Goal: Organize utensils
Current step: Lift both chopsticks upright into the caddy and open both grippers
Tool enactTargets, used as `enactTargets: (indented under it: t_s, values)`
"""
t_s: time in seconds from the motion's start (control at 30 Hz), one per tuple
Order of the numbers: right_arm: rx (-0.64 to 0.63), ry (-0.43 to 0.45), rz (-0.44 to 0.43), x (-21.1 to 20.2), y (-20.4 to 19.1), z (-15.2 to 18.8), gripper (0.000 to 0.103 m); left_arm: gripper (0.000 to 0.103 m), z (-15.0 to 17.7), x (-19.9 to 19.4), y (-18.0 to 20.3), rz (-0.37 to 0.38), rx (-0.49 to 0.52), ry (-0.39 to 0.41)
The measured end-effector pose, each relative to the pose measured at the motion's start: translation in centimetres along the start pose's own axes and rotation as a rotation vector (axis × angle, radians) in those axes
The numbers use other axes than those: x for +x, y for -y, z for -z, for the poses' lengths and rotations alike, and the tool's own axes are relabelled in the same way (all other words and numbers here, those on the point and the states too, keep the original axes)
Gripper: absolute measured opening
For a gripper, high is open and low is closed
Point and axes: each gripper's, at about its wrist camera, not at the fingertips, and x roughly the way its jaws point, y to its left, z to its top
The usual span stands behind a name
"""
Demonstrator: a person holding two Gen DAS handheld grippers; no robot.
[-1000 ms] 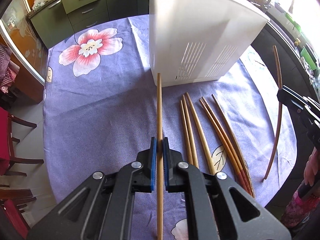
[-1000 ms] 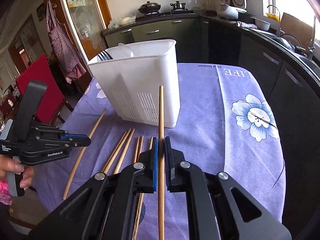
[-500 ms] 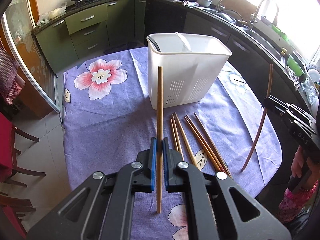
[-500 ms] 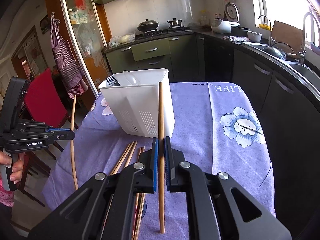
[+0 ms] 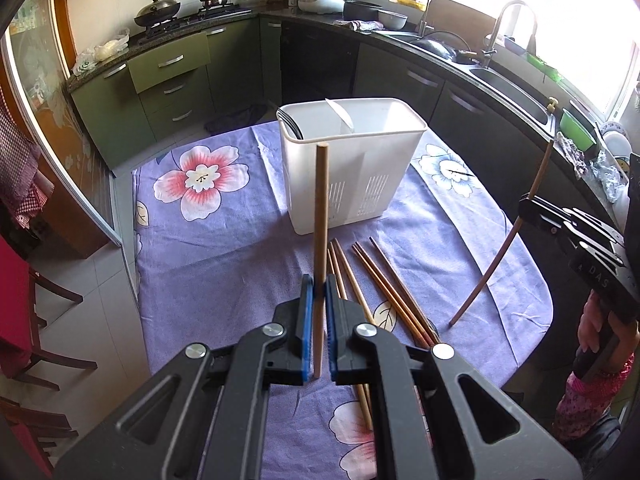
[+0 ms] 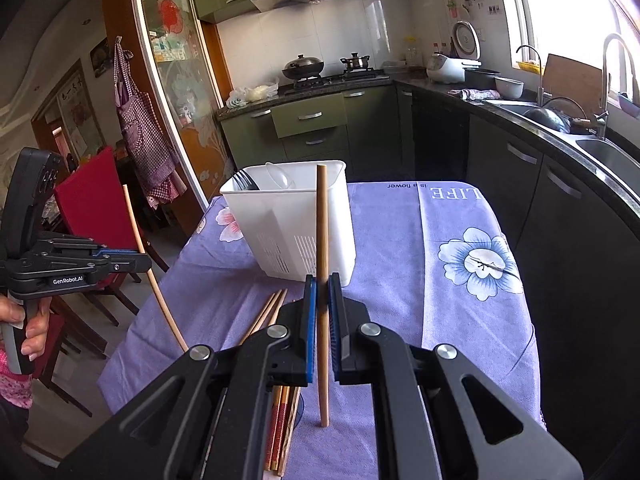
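The left gripper (image 5: 316, 292) was clamped on a wooden chopstick (image 5: 320, 240) that stood upright between its blue pads, clear of the purple floral tablecloth (image 5: 224, 256). The right gripper (image 6: 322, 292) pinched a second chopstick (image 6: 322, 280) the same way, held upright in the air. Ahead of both claws stood the white utensil holder (image 5: 360, 172), with dark utensils in its far compartment. Loose chopsticks (image 5: 384, 280) lay flat on the cloth between the holder and the claws, just right of the left one.
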Motion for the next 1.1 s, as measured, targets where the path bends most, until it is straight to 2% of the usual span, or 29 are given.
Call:
enactTargets:
  t_s: [0.33, 0.73, 0.83, 1.0, 1.1]
  values:
    - [-0.018, 0.045, -0.036, -1.4, -1.2, -2.6, 0.007, 0.006, -1.9, -1.7, 0.3, 0.028, 0.008, 0.034]
    - [-0.014, 0.155, -0.095, -3.9, -2.0, -12.7, 0.007, 0.006, -10.5, -8.6, 2.3, 0.014, 0.043, 0.213]
    - [-0.011, 0.2, -0.084, -4.2, -2.0, -15.5, 0.007, 0.006, -12.5, -9.8, 2.5, -0.001, 0.041, 0.265]
    - [0.0, 0.27, -0.042, -2.8, -2.1, -19.3, 0.007, 0.006, -15.1, -9.5, 2.1, -0.042, 0.025, 0.335]
    - [0.016, 0.271, -0.03, -1.0, -1.7, -20.5, 0.007, 0.006, -15.8, -7.7, 1.8, -0.043, 0.015, 0.334]
